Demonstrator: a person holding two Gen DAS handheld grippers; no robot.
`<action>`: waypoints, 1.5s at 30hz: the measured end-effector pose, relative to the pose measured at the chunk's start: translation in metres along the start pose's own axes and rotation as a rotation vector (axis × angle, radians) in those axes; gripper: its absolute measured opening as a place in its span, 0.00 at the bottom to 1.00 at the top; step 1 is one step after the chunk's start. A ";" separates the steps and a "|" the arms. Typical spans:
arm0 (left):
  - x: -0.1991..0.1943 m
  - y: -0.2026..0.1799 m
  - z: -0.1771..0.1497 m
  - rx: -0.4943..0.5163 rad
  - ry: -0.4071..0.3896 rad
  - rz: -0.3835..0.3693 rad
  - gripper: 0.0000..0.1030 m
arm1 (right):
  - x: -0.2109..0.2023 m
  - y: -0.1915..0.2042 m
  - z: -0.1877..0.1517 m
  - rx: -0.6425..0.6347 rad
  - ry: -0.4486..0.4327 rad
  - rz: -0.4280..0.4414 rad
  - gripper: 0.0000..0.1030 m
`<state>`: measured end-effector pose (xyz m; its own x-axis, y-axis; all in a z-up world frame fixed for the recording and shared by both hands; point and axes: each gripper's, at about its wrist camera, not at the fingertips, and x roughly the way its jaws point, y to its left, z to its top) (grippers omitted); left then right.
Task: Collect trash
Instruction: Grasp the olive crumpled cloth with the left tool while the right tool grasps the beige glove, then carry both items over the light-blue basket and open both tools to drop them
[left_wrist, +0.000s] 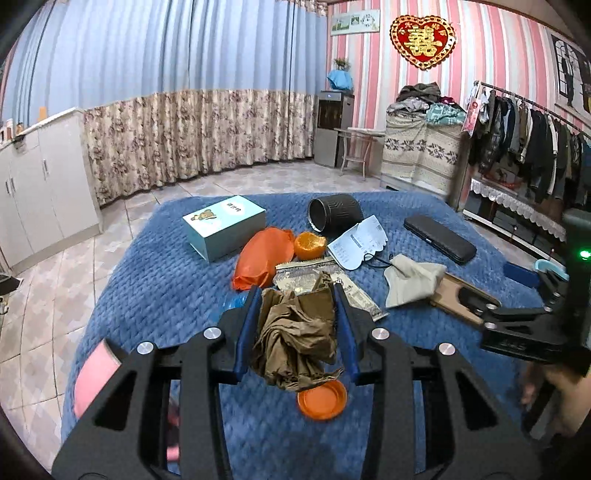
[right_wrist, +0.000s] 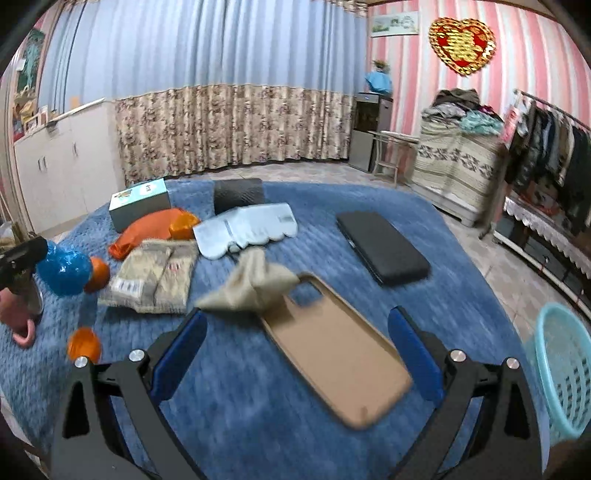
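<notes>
My left gripper (left_wrist: 298, 295) is shut on a crumpled brown paper wad (left_wrist: 295, 339) and holds it above the blue quilted table cover (left_wrist: 155, 280). Below it lies an orange lid (left_wrist: 322, 400). Ahead lie an orange plastic bag (left_wrist: 264, 256), an orange peel (left_wrist: 309, 244), a flat snack wrapper (left_wrist: 306, 275) and a white paper tag (left_wrist: 356, 242). My right gripper (right_wrist: 297, 321) is open and empty over a tan phone case (right_wrist: 332, 354). A crumpled beige tissue (right_wrist: 251, 286) lies just beyond its fingertips.
A teal basket (right_wrist: 565, 369) stands at the right off the table. A black case (right_wrist: 382, 245), a dark cylinder on its side (left_wrist: 334, 214), a pale box (left_wrist: 223, 225), a blue crumpled bag (right_wrist: 64, 271) and a pink cup (left_wrist: 94, 376) also lie on the cover.
</notes>
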<state>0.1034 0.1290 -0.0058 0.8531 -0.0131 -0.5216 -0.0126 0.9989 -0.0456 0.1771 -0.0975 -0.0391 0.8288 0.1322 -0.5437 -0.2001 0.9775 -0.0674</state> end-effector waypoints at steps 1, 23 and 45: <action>0.003 0.003 0.001 -0.007 0.008 0.009 0.36 | 0.007 0.003 0.004 -0.003 0.008 0.003 0.93; -0.020 -0.025 -0.010 0.062 -0.026 -0.050 0.36 | -0.013 -0.061 -0.015 0.115 0.027 0.062 0.22; 0.026 -0.240 0.026 0.184 -0.062 -0.298 0.36 | -0.143 -0.246 -0.083 0.387 -0.094 -0.302 0.22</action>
<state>0.1424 -0.1094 0.0141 0.8354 -0.3076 -0.4554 0.3307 0.9433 -0.0305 0.0644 -0.3708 -0.0138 0.8670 -0.1698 -0.4684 0.2501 0.9614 0.1144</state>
